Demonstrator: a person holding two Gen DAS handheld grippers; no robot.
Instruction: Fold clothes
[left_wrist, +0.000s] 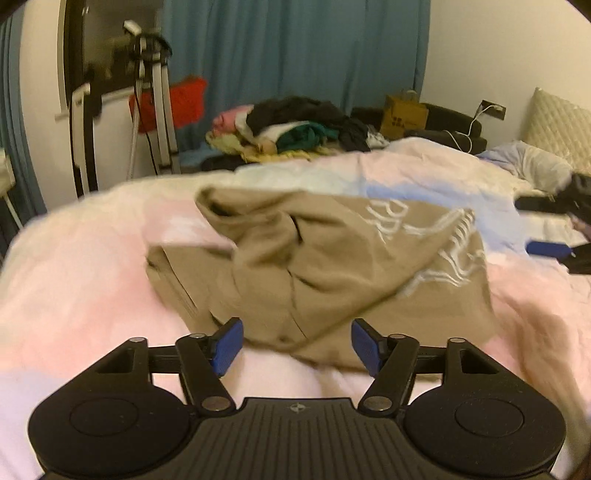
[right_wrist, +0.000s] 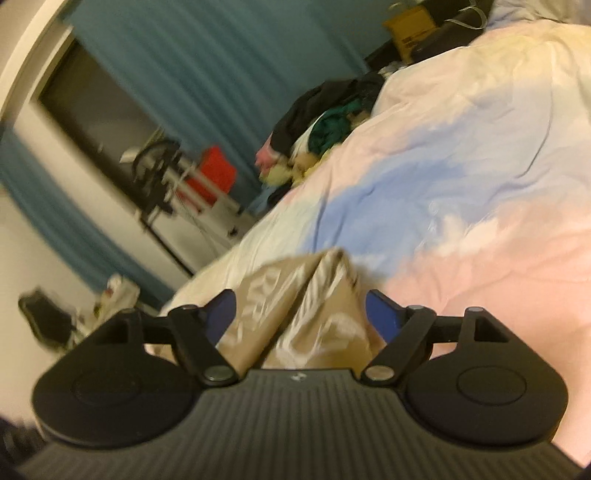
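Your left gripper (left_wrist: 297, 345) sits at bottom centre of the left wrist view, blue pads (left_wrist: 227, 345) spread wide w/ nothing between them; jaws hover at the near hem of the tan garment (left_wrist: 332, 266), contact not clear. Garment lies crumpled mid-frame on the pastel duvet (left_wrist: 74, 280) (pink, white, blue patches), white lettering facing up on its right half, one fold lifted over the middle. Motion blur throughout, so edges soft. Your right gripper (left_wrist: 554, 229) shows at the right edge of that same view, beside the garment's right side, blue pad visible. In the right wrist view the right gripper (right_wrist: 300, 314) fills the bottom; fingers spread, and a bunched ridge of the tan garment (right_wrist: 306, 314) w/ white print rises between them, but the pads (right_wrist: 382, 314) are not closed on it. Camera rolled hard, so the bed runs diagonally to upper right. Bkgd: clothes pile (left_wrist: 291, 127) at upper centre of left wrist view, teal curtain (left_wrist: 295, 48) behind it, tripod (left_wrist: 155, 99) upper left, red item (left_wrist: 184, 99) beside it, cardboard box (left_wrist: 404, 112) upper right.
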